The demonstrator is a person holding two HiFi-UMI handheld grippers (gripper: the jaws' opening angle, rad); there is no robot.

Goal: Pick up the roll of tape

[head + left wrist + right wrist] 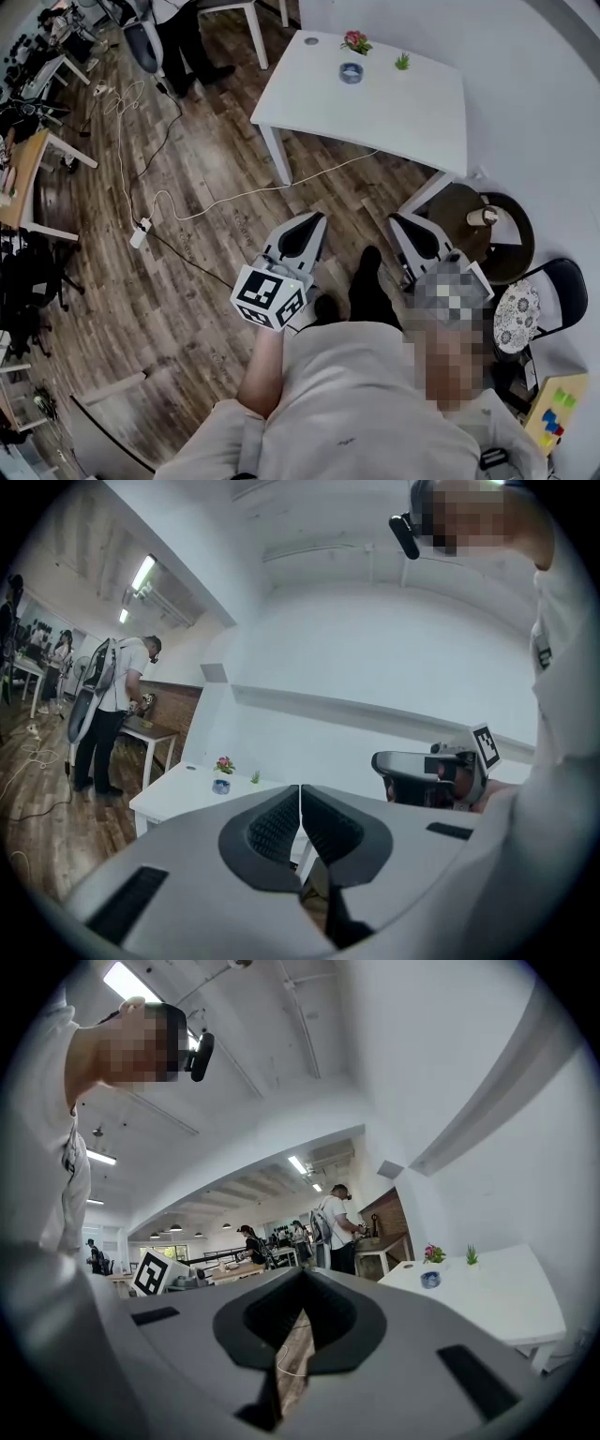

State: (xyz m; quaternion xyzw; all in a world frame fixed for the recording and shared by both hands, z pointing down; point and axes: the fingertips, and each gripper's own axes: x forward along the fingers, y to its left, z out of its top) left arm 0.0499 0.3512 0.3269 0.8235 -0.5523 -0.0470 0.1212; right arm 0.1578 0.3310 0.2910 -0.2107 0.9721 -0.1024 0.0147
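Head view: the roll of tape sits on the far table, well apart from us. Left gripper view: our left claw is pressed together, empty. Right gripper view: right claw too, so reaching in unspread we'd likely just shove it.

Readable text: none found in any view.
Left marker cube, on left gripper: black-and-white square code patterns on faces, no letters, no digits.
Same cube in right gripper view: one face toward camera, pattern only.
Right marker cube, on right gripper: one face in left gripper view, pattern only.
Other surfaces: any print too small or blurred to read.
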